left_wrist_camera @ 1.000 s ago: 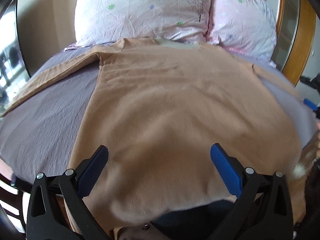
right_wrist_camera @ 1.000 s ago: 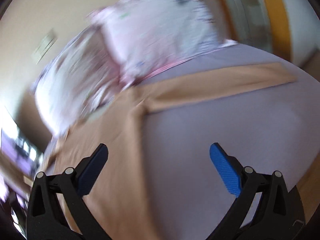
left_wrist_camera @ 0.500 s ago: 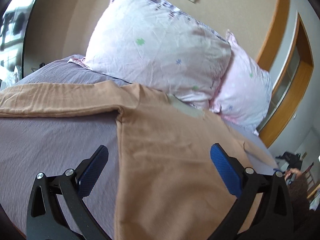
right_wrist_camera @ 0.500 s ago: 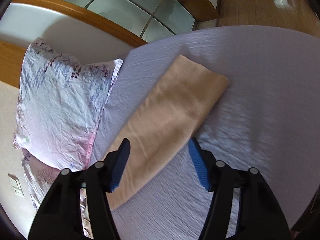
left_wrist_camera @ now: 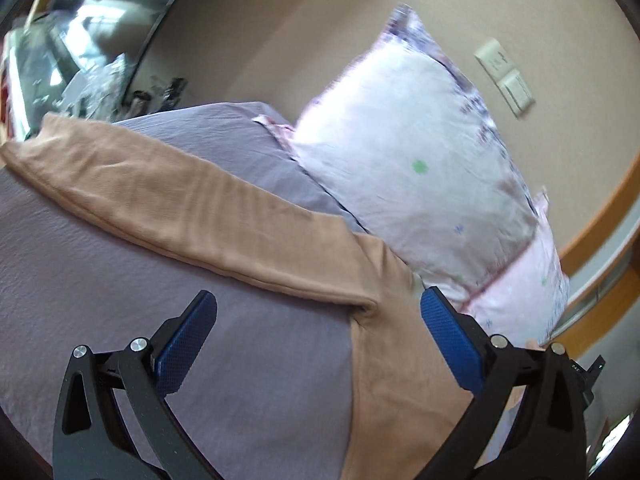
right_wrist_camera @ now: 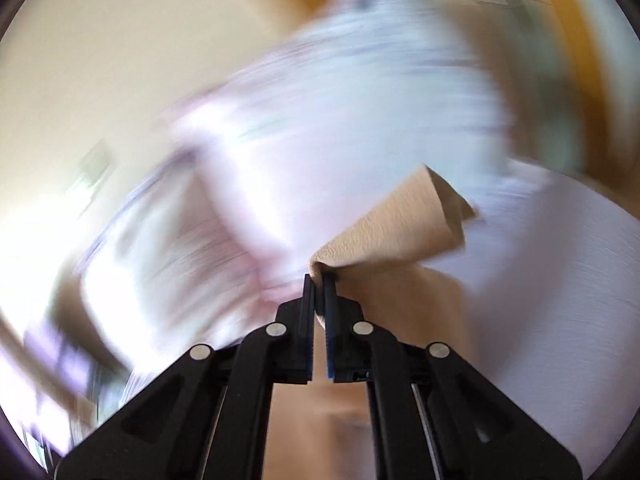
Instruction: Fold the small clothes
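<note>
A tan long-sleeved shirt (left_wrist_camera: 400, 360) lies flat on a lilac bed sheet (left_wrist_camera: 240, 360). Its left sleeve (left_wrist_camera: 180, 208) stretches out to the left in the left wrist view. My left gripper (left_wrist_camera: 316, 320) is open and empty, hovering above the sheet just below the sleeve's armpit. My right gripper (right_wrist_camera: 319, 280) is shut on the end of the shirt's right sleeve (right_wrist_camera: 400, 228) and holds it lifted off the bed; the cuff flops over to the right. The right wrist view is heavily blurred.
Two floral pink-white pillows (left_wrist_camera: 420, 160) lean against the beige wall behind the shirt, blurred in the right wrist view (right_wrist_camera: 320, 120). A wall switch (left_wrist_camera: 506, 76) is above them. A wooden frame (left_wrist_camera: 600, 216) stands at the right. Cluttered furniture (left_wrist_camera: 80, 60) is beyond the bed's left edge.
My right gripper closed on the right sleeve's end and lifted it, swinging fast. My left gripper turned left toward the left sleeve and stayed open.
</note>
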### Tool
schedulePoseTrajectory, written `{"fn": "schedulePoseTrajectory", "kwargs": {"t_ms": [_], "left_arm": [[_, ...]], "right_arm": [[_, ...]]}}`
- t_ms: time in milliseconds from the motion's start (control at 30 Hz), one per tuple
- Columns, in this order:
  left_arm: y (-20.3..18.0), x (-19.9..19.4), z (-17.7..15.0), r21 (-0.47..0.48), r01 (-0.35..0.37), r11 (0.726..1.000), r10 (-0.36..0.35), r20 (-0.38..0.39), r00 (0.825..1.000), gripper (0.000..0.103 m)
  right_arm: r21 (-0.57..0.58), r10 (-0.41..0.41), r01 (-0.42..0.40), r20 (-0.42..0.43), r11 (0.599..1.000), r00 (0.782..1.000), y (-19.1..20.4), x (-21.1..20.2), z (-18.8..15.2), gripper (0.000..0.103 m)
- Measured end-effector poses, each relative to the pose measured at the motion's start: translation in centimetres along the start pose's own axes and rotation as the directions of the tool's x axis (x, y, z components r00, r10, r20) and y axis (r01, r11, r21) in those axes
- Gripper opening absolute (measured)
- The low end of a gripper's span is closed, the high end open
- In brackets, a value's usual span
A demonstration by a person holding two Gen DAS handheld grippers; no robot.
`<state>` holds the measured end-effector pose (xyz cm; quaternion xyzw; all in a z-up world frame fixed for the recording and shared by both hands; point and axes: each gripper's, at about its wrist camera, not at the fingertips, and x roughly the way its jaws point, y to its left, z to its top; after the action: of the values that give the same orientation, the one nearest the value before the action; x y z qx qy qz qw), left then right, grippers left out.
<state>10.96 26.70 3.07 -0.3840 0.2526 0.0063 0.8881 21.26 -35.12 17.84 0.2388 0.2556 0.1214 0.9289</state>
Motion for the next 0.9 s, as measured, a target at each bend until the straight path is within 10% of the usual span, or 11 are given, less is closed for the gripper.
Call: {"fn": "schedulePoseTrajectory", "kwargs": {"t_ms": [100,267,400,533,833,900], "left_arm": [[1.8,-0.2,0.5,-0.077,-0.022,0.997,0.023,0.009,1.0,0.102],[3.9,-0.4,0.5,-0.15,-0.059,0.987,0.058,-0.011,0.998,0.102],[5.7,-0.5,1.4,-0.2,-0.091,0.976,0.09,-0.012,0.996,0.102],[7.1,-0.5,2.8,-0.253,-0.13,0.959,0.133,-0.005,0.991,0.098],[12.1,-0.1,5.4,-0.488,-0.158,0.858,0.171,-0.017,0.985,0.06],[13.1,0.1,5.6,-0.525,-0.178,0.832,0.185,-0.04,0.982,0.031]], "right_arm": [[-0.146,0.145,-0.177,-0.21,0.973,0.967,9.0,7.0,-4.1,0.004],[-0.273,0.102,-0.319,-0.593,0.908,0.799,16.5,15.4,-14.4,0.033],[-0.321,0.109,-0.285,-0.472,0.903,0.875,16.0,12.6,-13.1,0.071],[-0.265,0.122,-0.24,-0.397,0.934,0.91,13.3,9.5,-10.9,0.077],[-0.186,0.189,-0.266,-0.352,0.946,0.917,10.0,5.6,-9.8,0.082],[-0.186,0.21,-0.286,-0.345,0.94,0.915,9.9,4.8,-9.8,0.083]]}}
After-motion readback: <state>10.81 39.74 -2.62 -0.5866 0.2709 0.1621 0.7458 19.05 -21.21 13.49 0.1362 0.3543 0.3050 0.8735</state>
